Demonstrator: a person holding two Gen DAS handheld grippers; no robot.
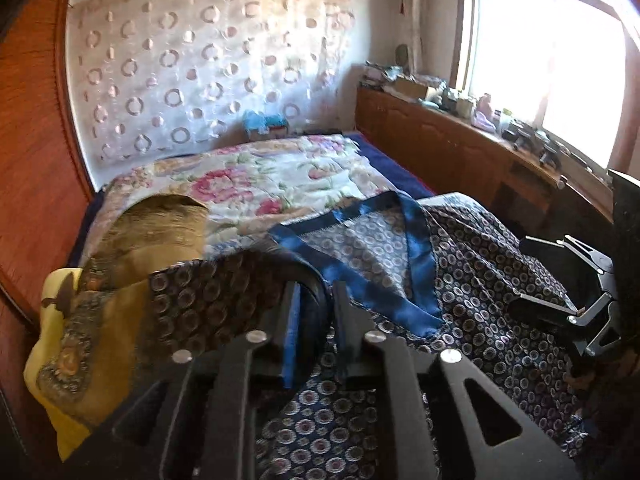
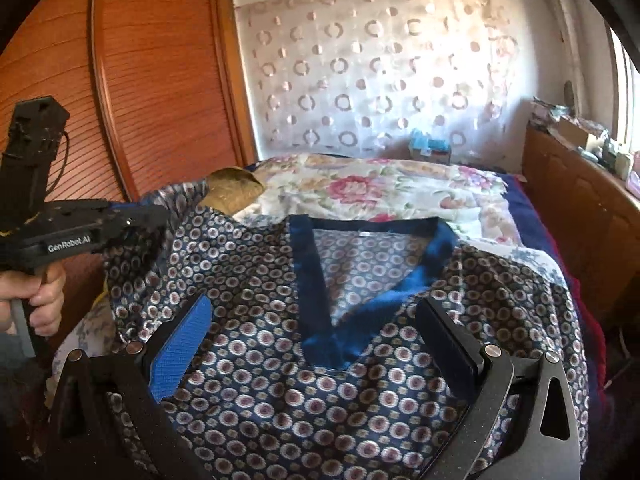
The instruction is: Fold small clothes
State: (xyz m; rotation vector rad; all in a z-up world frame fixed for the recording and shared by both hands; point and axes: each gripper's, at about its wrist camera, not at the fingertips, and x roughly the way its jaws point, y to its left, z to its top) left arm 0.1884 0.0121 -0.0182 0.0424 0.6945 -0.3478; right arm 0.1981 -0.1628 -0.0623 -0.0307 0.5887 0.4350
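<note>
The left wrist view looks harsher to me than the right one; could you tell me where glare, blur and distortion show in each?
Left wrist view: the window is blown out white, the patterned garment smears beside the left gripper, and the wardrobe bows. Right wrist view: only a strip of window glare at the right edge, the blue collar looks soft, and straight edges curve.
</note>
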